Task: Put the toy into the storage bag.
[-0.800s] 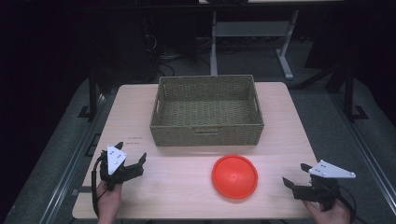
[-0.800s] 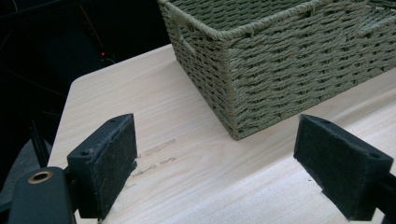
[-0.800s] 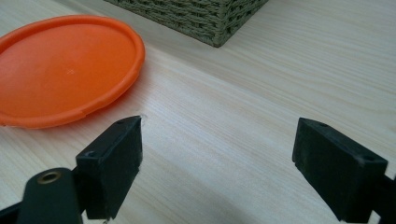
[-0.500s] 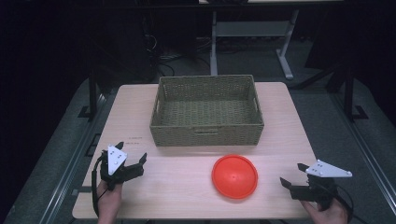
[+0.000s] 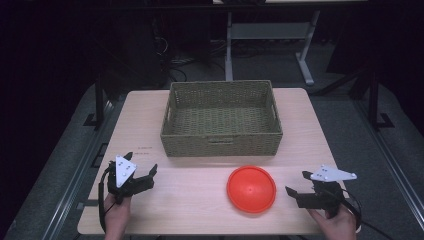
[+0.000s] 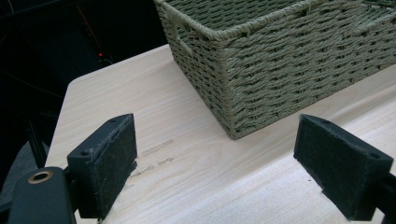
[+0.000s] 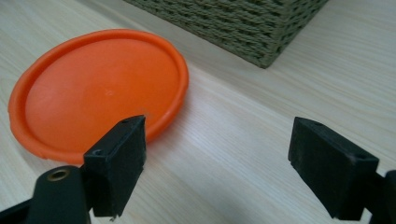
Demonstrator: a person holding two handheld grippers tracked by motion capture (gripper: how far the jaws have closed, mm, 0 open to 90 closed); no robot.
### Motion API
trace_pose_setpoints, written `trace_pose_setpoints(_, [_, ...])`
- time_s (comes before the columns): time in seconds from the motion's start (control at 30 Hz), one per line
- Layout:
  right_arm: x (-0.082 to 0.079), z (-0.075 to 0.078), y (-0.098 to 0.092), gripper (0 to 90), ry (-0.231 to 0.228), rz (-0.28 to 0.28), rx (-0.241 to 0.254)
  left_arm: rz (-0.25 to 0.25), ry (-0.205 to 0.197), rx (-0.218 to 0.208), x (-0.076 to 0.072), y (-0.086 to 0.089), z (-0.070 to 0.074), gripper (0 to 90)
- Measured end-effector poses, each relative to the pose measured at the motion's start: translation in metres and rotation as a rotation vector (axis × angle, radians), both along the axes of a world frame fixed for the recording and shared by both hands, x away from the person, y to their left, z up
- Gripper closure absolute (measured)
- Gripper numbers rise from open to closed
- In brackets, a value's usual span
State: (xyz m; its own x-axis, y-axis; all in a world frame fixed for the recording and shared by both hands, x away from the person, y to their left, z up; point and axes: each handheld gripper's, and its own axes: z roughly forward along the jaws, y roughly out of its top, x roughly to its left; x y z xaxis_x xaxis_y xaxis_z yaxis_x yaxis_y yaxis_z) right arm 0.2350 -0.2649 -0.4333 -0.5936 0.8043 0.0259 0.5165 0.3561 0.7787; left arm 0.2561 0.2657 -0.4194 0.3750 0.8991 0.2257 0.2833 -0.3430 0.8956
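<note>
The right hand-held gripper (image 5: 300, 186), jaws wide open and empty, sits just right of the orange disc (image 5: 251, 189) lying flat on the table (image 5: 200, 215), way closer than the left hand-held gripper (image 5: 145, 176), also open and empty.

This looks like a lab or workshop. A light wooden table (image 5: 150, 125) stands on grey floor (image 5: 55, 165) in a dark room. Behind it are cables (image 5: 200, 55) and metal desk legs (image 5: 305, 65).

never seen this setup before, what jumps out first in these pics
The orange disc stands out most, lying flat on the table near its front edge, right of centre. Behind it sits a green woven basket, apparently empty. The left gripper and right gripper wait open at the front corners.
</note>
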Motion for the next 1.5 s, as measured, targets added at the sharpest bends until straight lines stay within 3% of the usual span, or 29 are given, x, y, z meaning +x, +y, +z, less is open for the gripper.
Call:
trace_pose_setpoints(0.2, [0.011, -0.003, 0.018, 24.2, 0.06, 0.053, -0.015, -0.001, 0.002, -0.001, 0.0, 0.0, 0.0, 12.8])
trace_pose_setpoints(0.47, [0.027, -0.008, 0.029, 27.5, 0.121, 0.063, -0.041, -0.001, 0.001, -0.002, 0.0, 0.0, 0.0, 12.8])
trace_pose_setpoints(0.77, [0.039, -0.005, 0.045, 35.1, 0.143, 0.098, -0.053, 0.001, 0.004, -0.004, 0.0, 0.001, 0.0, 12.8])
trace_pose_setpoints(0.93, [0.053, -0.005, 0.055, 40.6, 0.201, 0.104, -0.076, 0.006, 0.003, -0.001, -0.001, 0.001, 0.001, 12.7])
trace_pose_setpoints(1.23, [0.056, -0.007, 0.066, 44.5, 0.221, 0.131, -0.085, 0.004, 0.001, -0.001, -0.001, 0.001, 0.0, 12.7])
trace_pose_setpoints(1.5, [0.056, -0.013, 0.067, 49.7, 0.246, 0.095, -0.106, 0.002, -0.001, 0.003, -0.001, 0.001, 0.0, 12.8])
